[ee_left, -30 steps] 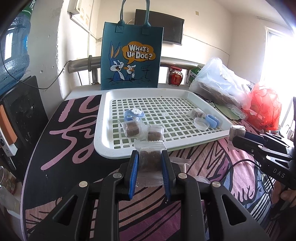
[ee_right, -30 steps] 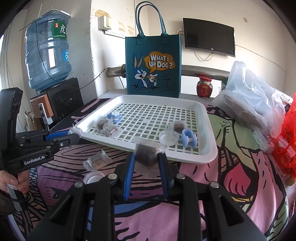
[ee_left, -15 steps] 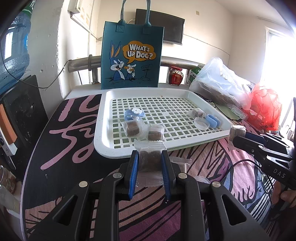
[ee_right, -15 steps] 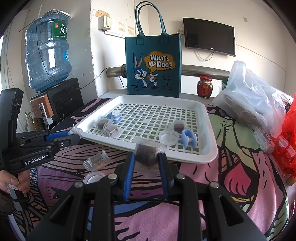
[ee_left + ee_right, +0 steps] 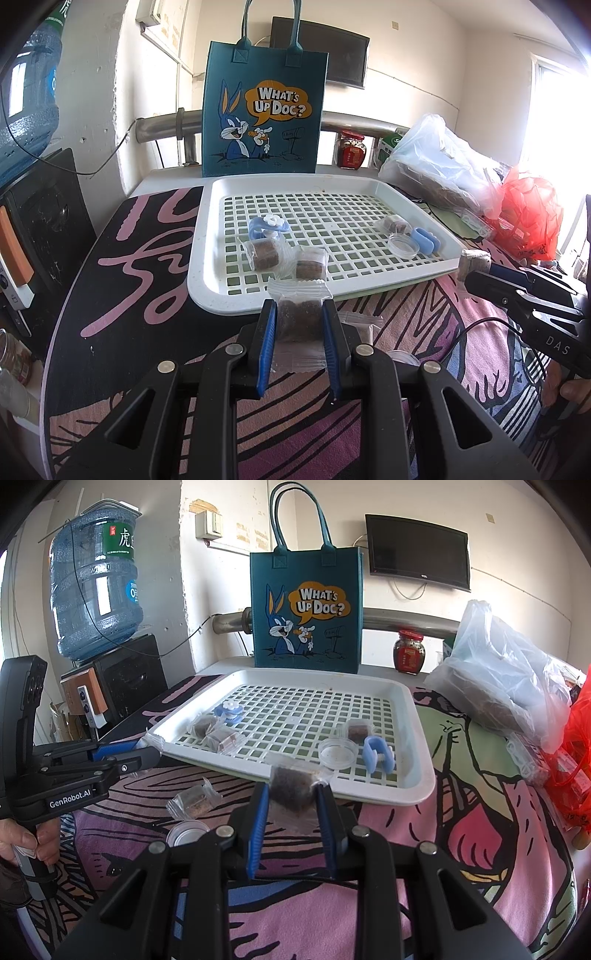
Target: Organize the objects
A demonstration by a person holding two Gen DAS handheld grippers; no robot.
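My left gripper is shut on a clear packet with a brown block, held just in front of the near rim of the white slotted tray. My right gripper is shut on a similar brown-block packet above the tablecloth, near the tray's front rim. The tray holds two packets at the left, a blue clip with a white flower, one packet, a clear round lid and a blue clip at the right.
Another packet and a round white cap lie on the patterned cloth left of my right gripper. A teal tote bag stands behind the tray. Plastic bags lie at the right, a water dispenser at the left.
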